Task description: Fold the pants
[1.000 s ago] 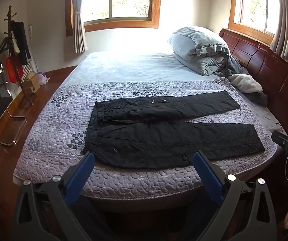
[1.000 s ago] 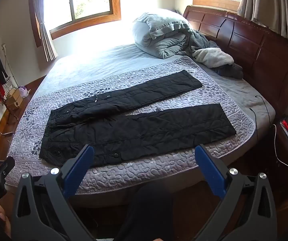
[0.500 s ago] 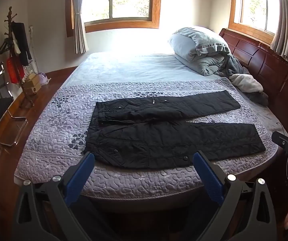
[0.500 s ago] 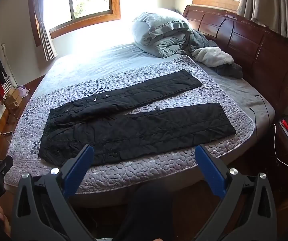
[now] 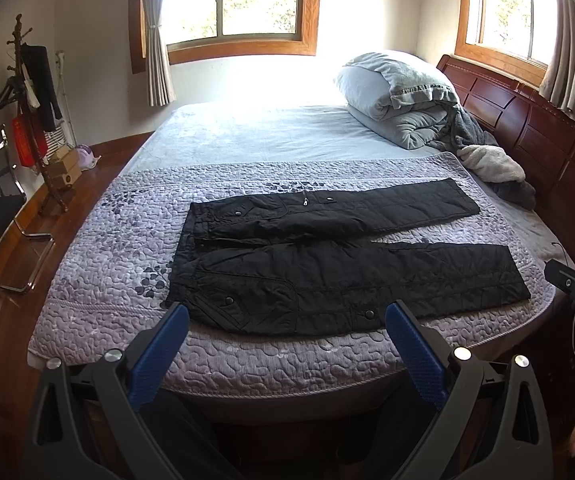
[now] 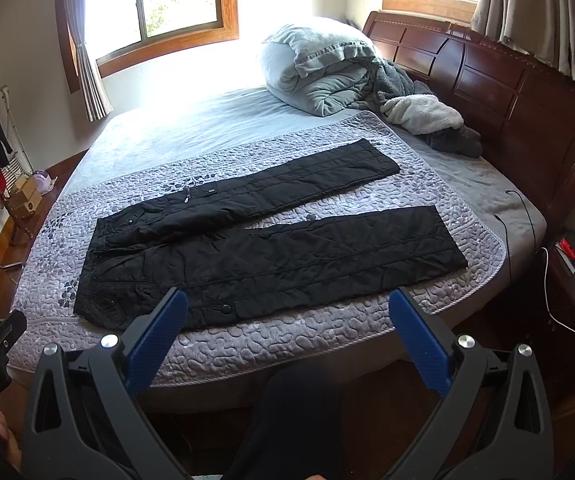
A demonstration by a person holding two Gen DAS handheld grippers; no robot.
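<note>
1. Nearest, the left hand-held gripper (image 5: 287,334) and the right hand-held gripper (image 6: 287,320) both hang short of the bed's near edge, jaws spread wide, holding nothing.
2. Just ahead, the black pants (image 5: 339,276) lie flat on the quilted cover (image 5: 99,264), long axis running left to right.
3. The waistband (image 5: 183,256) sits toward the left gripper's side, and the near leg's cuff (image 6: 447,236) toward the right's.
4. Farthest, a rolled duvet (image 5: 399,96) rests by the headboard (image 6: 527,92).

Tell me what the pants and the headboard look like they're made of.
Pants: black quilted fabric, matte, seemingly padded; stitched lines and snap buttons show.
Headboard: dark reddish wood, glossy varnish; carved panels catch the light.
</note>
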